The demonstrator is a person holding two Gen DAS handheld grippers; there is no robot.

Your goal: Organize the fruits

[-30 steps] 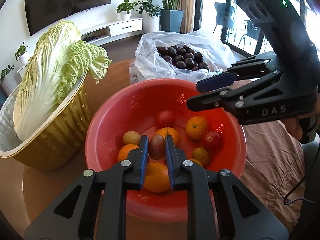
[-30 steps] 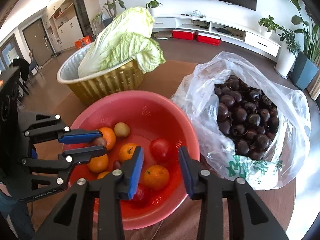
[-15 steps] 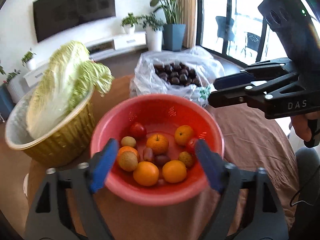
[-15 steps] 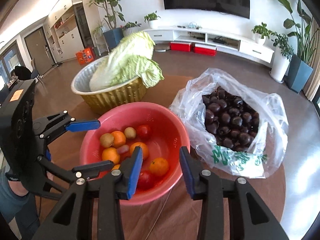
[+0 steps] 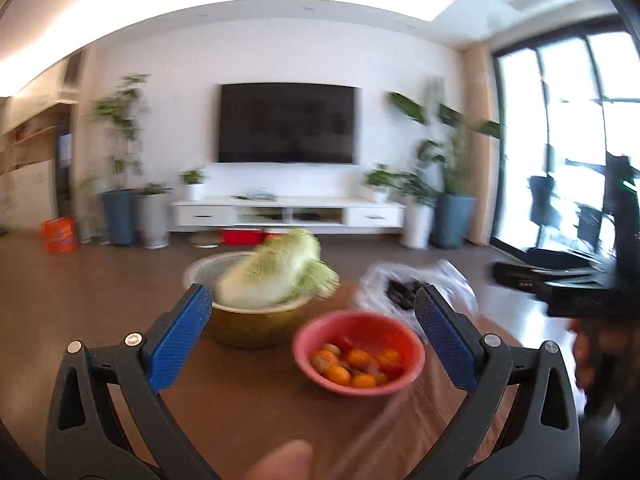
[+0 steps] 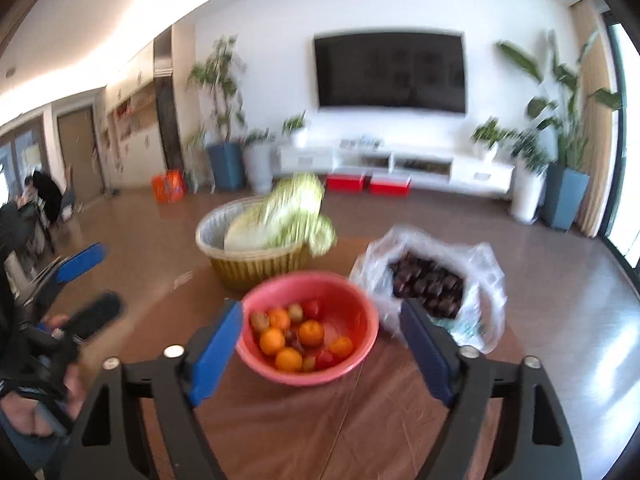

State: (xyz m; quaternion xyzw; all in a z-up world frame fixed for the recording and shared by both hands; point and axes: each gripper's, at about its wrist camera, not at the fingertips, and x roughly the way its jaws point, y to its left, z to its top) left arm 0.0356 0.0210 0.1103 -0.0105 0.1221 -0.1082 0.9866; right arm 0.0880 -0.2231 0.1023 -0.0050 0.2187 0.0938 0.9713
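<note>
1. Since a second ago both grippers have pulled back and up from the fruit; the left gripper (image 5: 312, 336), then pinched on a dark fruit, now stands spread and empty, and the right gripper (image 6: 322, 350) has opened wider.
2. Left wrist view: the round pink plastic colander bowl (image 5: 412, 360) of oranges and small red and brown fruits sits on the brown table (image 5: 256, 408) at about 1 o'clock from the fingers, nearer the right pad. The gold ribbed basin (image 5: 248, 326) with the pale green napa cabbage (image 5: 276, 276) is at 11 o'clock, the clear plastic bag of dark fruits (image 5: 404, 288) at 2 o'clock. The other gripper shows only as a dark blur at 3 o'clock.
3. Right wrist view: the bowl lies almost straight ahead, 12 o'clock between the spread pads, so the right hand seems better lined up for a return. It alone shows the fruits separately.
</note>
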